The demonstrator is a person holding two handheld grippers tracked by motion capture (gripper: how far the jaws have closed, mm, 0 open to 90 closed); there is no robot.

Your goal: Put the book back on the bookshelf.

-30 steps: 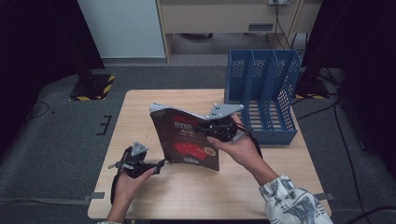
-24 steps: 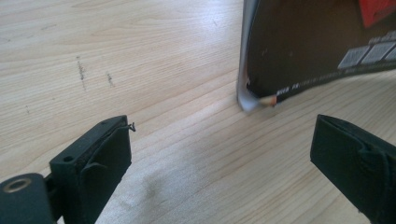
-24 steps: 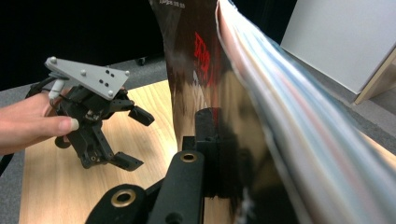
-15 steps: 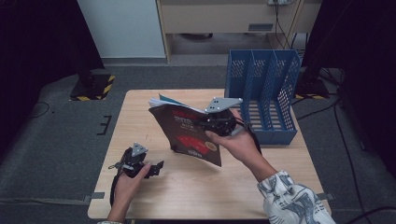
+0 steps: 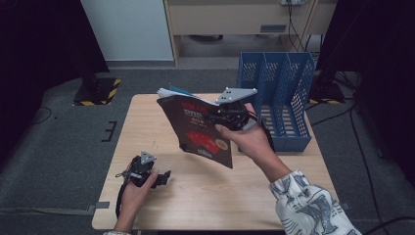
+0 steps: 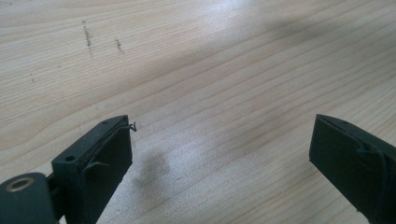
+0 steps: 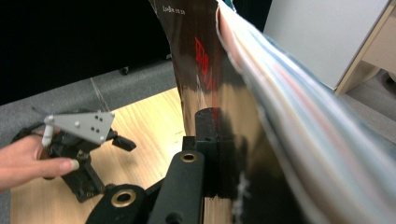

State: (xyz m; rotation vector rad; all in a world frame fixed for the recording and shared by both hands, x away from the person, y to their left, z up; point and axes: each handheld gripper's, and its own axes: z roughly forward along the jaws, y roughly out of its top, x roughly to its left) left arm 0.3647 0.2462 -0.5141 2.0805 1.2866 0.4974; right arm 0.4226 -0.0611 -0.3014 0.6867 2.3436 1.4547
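A dark-covered book with red print hangs tilted above the middle of the wooden table, white pages showing at its top edge. My right gripper is shut on its right edge. The right gripper view has the book close up, with my right gripper clamping the glossy cover; one black jaw lies on the cover and the other is hidden behind the pages. My left gripper rests on the table near the front left, held by a hand. In its own view my left gripper stands open over bare wood.
A blue three-slot file rack stands at the table's back right, just beyond the right hand. The left gripper and its hand sit low on the table, left of the book. Grey carpet surrounds the table.
The right gripper has lifted the book higher off the table and carried it slightly to the right. The left gripper has stayed where it was.
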